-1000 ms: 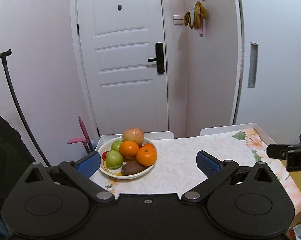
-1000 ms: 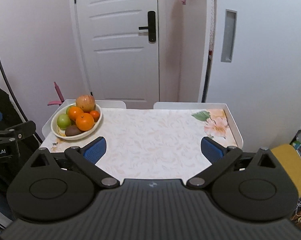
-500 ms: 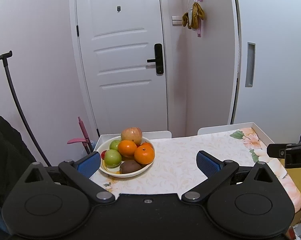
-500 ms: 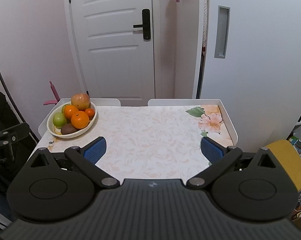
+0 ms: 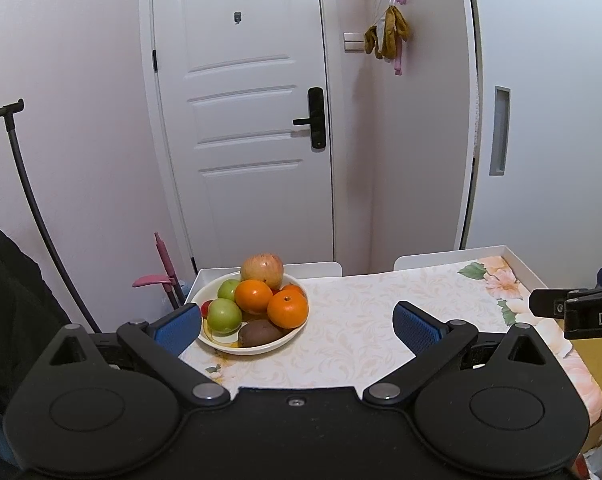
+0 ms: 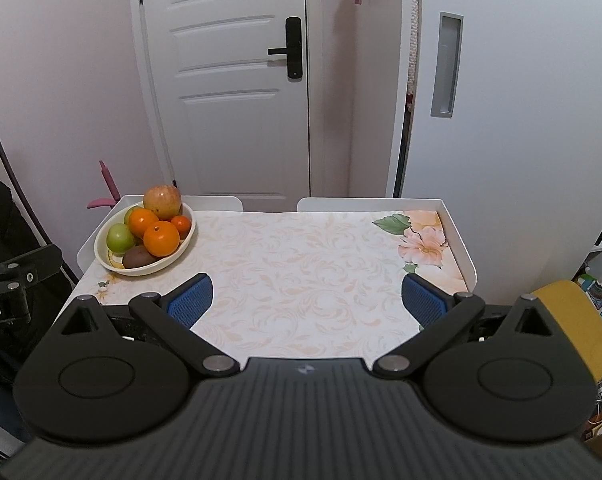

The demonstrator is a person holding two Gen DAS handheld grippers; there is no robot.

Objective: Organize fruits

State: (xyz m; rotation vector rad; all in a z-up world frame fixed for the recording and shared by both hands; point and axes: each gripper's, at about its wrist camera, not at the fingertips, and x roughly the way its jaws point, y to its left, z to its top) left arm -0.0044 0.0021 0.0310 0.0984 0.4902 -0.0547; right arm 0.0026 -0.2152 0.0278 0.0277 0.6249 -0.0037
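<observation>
Fruit sits heaped in a white bowl (image 5: 225, 346) at the far left corner of a small white-rimmed table (image 6: 457, 240) covered in a pale floral cloth (image 6: 301, 272). On the pile's far side a reddish-yellow apple (image 5: 261, 270) stands highest. In front of it are two oranges (image 5: 288, 309), a smaller orange tucked behind them, two green apples (image 5: 224, 315), a brown kiwi (image 5: 259, 333) at the near rim, and a small red fruit (image 5: 207, 307) at the left edge, too hidden to name. The left gripper (image 5: 299, 322) hovers at the near edge of the table with its jaws spread wide and nothing between them; one blue-padded finger (image 5: 177, 328) shows just left of the bowl, overlapping its rim in this view, though contact cannot be judged. The right gripper (image 6: 305, 300) hovers over the near middle of the table, jaws equally wide and empty, well apart from the bowl, which lies off to its left. Each tool's black body shows at the edge of the other's view. Behind the table stands a closed white panelled door (image 5: 245, 120) with a black handle (image 5: 311, 120); brownish and pink items (image 5: 389, 36) hang on the wall to its right. A white sliding panel (image 6: 513, 100) with a recessed pull fills the right side. A yellow chair (image 6: 573, 320) sits by the table's right near corner, and a pink object (image 5: 163, 268) leans beside the far left corner.
</observation>
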